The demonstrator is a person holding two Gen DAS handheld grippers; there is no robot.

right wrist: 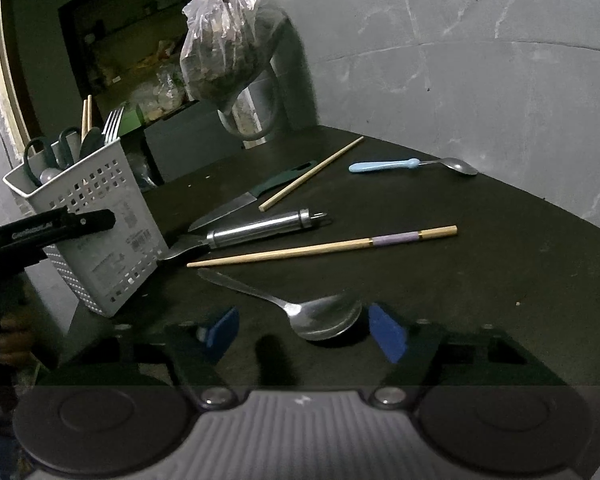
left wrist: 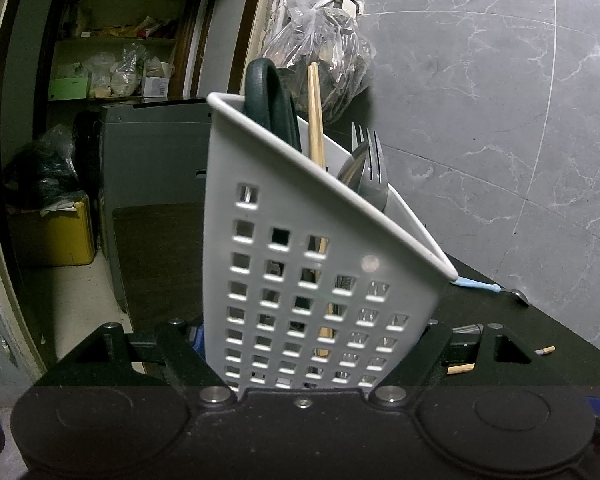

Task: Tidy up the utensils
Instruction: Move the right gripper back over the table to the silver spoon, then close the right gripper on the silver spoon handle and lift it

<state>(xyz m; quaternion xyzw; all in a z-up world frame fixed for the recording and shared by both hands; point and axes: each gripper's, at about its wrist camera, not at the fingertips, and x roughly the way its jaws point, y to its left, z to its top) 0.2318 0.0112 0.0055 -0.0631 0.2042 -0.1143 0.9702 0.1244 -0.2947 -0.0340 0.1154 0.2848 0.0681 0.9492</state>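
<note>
The left gripper [left wrist: 300, 364] clamps the white utensil caddy [left wrist: 292, 280] at the table's left. The right gripper [right wrist: 302, 330], jaws apart, straddles a steel spoon's [right wrist: 324, 316] bowl without pressing it. Two chopsticks [right wrist: 324, 246], one knife [right wrist: 252, 200], one blue-handled spoon [right wrist: 404, 166] lie farther back.

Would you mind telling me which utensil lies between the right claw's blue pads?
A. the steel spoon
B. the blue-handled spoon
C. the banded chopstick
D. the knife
A: the steel spoon's bowl sits between the right claw's blue pads, which do not press on it, while the knife, blue-handled spoon and banded chopstick lie further off on the table.
</note>
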